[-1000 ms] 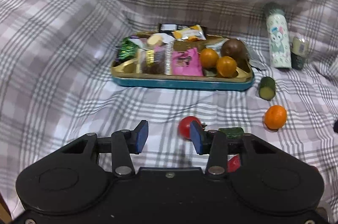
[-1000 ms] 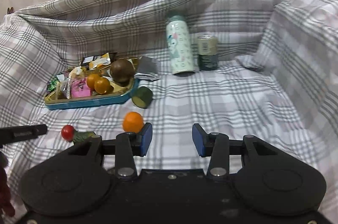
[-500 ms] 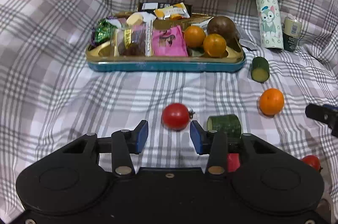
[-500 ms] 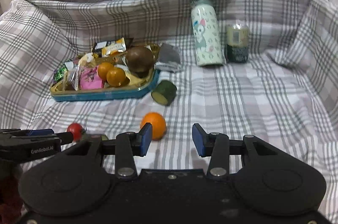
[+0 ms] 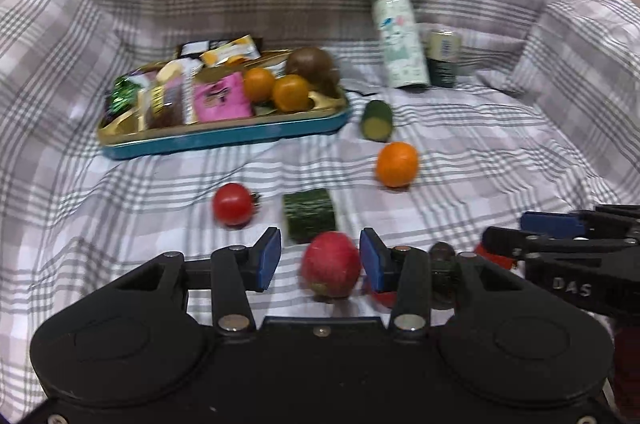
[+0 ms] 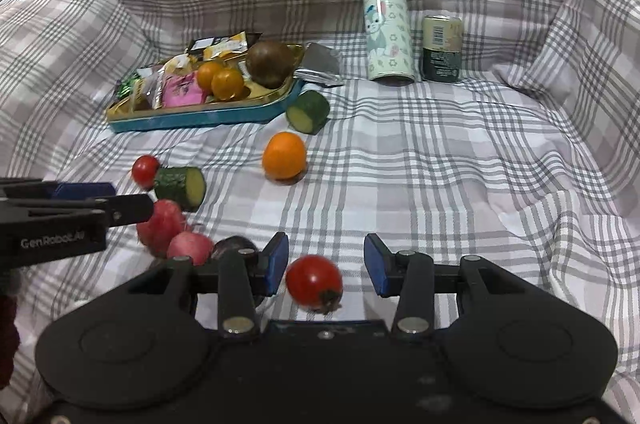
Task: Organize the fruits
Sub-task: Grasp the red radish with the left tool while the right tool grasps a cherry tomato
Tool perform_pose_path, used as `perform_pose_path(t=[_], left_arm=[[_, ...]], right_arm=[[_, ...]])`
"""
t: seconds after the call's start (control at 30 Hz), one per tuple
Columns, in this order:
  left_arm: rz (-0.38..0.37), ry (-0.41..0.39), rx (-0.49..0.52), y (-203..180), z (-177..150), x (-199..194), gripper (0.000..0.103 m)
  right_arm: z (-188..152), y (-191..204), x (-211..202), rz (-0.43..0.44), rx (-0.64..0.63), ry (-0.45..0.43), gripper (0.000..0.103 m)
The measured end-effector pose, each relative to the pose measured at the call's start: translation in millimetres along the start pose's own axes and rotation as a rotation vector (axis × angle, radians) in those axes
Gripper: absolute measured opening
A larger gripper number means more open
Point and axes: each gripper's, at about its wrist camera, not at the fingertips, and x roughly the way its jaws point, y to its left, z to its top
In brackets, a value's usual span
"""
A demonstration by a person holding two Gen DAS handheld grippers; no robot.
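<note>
A: Biggest first? Checked cloth (image 6: 440, 164) fills both views. Tray (image 6: 208, 116) upper left of centre in right view, snacks plus two small oranges (image 6: 222, 80) and a brown fruit (image 6: 268, 64) in it.
B: Bottle (image 6: 388, 36) and can (image 6: 442, 48) upright, upper right of centre, side by side.
A: Loose fruit?
B: Orange (image 6: 285, 155) mid-frame on the cloth. Cucumber piece (image 6: 308, 111) just beside the tray's right end, another cucumber chunk (image 6: 180, 183) left of centre touching a small tomato (image 6: 145, 170).
A: Claws?
B: Left gripper (image 5: 320, 256) open, a red radish (image 5: 331, 263) between its fingers at bottom centre; contact unclear, blurred. Right gripper (image 6: 326, 264) open, cherry tomato (image 6: 314, 282) between its fingers, not touching either.
</note>
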Motion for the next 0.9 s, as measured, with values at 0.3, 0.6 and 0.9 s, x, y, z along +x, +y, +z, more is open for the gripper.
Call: perform_pose_path(t=[0.3,0.6,0.9], left_arm=[[-0.009,0.012,-0.036,3.4,-7.4,6.5,0.051],[-0.024,0.035,-0.078,7.5,-8.6,13.8,0.053],[-0.032,0.030,-0.086,6.3,-8.0,17.8,0.054]], right_arm=[[-13.7,3.5,5.3,0.005,-0.027,0.005,0.046],[-20.7,14.2,9.3,-0.004,-0.084,0.027,0.046],[-20.9,9.8,16.5,-0.018,-0.061,0.049,0.046]])
